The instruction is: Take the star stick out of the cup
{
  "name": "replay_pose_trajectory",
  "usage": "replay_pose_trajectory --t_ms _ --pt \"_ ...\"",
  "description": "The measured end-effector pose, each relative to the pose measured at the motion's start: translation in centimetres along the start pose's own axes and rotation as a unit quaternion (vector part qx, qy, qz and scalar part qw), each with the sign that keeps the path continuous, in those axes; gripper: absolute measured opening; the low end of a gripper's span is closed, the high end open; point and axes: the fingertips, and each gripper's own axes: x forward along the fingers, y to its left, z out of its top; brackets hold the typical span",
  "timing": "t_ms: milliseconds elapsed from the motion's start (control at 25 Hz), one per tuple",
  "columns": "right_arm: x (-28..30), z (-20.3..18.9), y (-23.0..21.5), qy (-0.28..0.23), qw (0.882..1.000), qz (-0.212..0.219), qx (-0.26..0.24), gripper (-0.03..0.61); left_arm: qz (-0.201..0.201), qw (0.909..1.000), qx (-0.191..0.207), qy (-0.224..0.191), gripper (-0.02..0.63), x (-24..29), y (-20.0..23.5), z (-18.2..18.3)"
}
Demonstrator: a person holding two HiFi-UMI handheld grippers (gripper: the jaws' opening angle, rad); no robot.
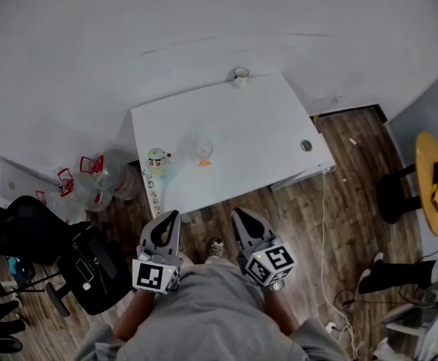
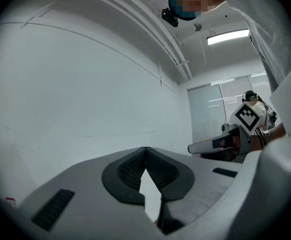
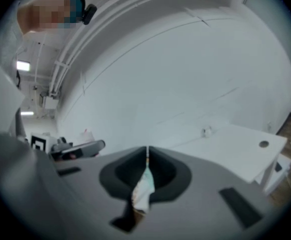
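A white table (image 1: 257, 126) stands ahead of me. Near its front left corner sits a small cup with a pale, cartoon-faced thing (image 1: 158, 161) in it; I cannot tell whether that is the star stick. A clear cup (image 1: 204, 150) with an orange base stands to its right. My left gripper (image 1: 175, 215) and right gripper (image 1: 236, 213) hover short of the table's front edge, both shut and empty. The left gripper view faces a bare white wall, with its gripper (image 2: 145, 150) shut. In the right gripper view, the shut right gripper (image 3: 147, 149) points toward the table (image 3: 235, 144).
A small white cup (image 1: 239, 75) stands at the table's far edge, and a round grommet (image 1: 306, 145) sits near its right side. A black office chair (image 1: 23, 239) and bag (image 1: 91, 269) are at left, with plastic bags (image 1: 91, 171) beside the table. A yellow round table (image 1: 433, 179) and someone's legs (image 1: 384, 277) are at right.
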Motion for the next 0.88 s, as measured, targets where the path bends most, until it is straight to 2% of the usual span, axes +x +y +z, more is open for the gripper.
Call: replay_pose_trajectory --t_ms 200,520,880 --pt "1.0 -0.1 -0.4 0.016 1.0 0.023 -0.006 0.037 0.014 0.9998 0.017 -0.004 0.031 0.7 0.2 -0.1" --pt "3.7 0.0 -1.5 0.038 0.998 0.037 -0.021 0.037 0.04 0.9992 -0.001 0.001 0.031 2.2 1.9 0.0" --pt "8.1 -1.3 -2.3 0.099 0.992 0.034 -0.074 0.037 0.027 0.9995 -0.01 0.016 0.031 4.9 4.8 -1.1"
